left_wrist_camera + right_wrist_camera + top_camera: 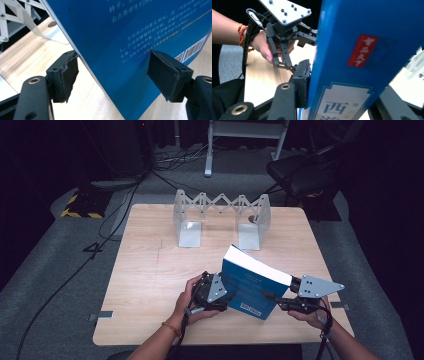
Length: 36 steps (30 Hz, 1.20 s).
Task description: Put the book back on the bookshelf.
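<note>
At the near edge of the tabletop (150, 270), we are clamping the right claw (270, 297) on the spine of the tilted blue book (252, 287), while our left claw (222, 295) is standing apart around its opposite edge, pads not pressing.

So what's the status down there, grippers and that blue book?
Right gripper clamped on the blue book's spine, book tilted above the table. Left gripper open, jaws straddling the book's edge, pads off. Path to the metal bookend rack clear.
</note>
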Available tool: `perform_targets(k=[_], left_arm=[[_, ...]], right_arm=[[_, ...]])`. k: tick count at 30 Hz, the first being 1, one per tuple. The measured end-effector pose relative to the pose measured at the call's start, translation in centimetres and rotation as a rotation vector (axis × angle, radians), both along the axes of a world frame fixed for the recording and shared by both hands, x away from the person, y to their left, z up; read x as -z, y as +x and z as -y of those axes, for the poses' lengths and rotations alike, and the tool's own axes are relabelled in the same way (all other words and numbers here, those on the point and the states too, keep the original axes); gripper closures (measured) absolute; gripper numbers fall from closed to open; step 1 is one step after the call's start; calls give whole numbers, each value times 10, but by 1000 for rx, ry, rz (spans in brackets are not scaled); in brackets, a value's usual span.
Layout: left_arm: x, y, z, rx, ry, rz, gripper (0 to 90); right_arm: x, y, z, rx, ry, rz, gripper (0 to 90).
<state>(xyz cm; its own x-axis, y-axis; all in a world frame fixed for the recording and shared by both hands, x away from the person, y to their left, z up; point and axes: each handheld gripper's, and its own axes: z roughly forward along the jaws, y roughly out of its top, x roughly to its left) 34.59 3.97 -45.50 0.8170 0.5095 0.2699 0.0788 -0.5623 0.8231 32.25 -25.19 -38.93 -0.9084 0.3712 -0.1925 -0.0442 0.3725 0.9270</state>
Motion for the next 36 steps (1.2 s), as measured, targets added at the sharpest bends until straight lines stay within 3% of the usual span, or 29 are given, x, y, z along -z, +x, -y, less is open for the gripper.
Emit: perform_targets(k=[3,11,12,15,21,26,30,31,32,35,36], left_arm=[[0,6,6,1,10,12,255],[-9,24,20,17,-22,-2,251],[-13,25,19,9,-80,38,295],[-21,34,17,-11,-175,14,348],[-18,35,17,-20,-185,2,342],[-12,34,15,-40,-153,-19,344],[-3,25,-1,-45,-68,-59,327],[-2,24,-6,-50,-61,-78,322],[2,21,-16,-57,-49,-123,312],[9,14,-34,-56,-21,-163,276],[15,10,-47,-68,10,-197,264]], right_arm=[[-1,0,2,22,-16,14,593],[-2,6,11,78,-10,7,601],[-2,8,14,91,-9,5,599],[-2,11,18,134,0,-9,593],[-3,15,21,152,0,-15,586],[-6,17,21,156,-9,-40,583],[-10,17,22,151,9,-52,583],[-11,17,22,152,5,-57,582],[-11,18,22,152,1,-57,581],[-15,20,22,147,7,-74,579],[-20,21,20,145,-1,-78,577]])
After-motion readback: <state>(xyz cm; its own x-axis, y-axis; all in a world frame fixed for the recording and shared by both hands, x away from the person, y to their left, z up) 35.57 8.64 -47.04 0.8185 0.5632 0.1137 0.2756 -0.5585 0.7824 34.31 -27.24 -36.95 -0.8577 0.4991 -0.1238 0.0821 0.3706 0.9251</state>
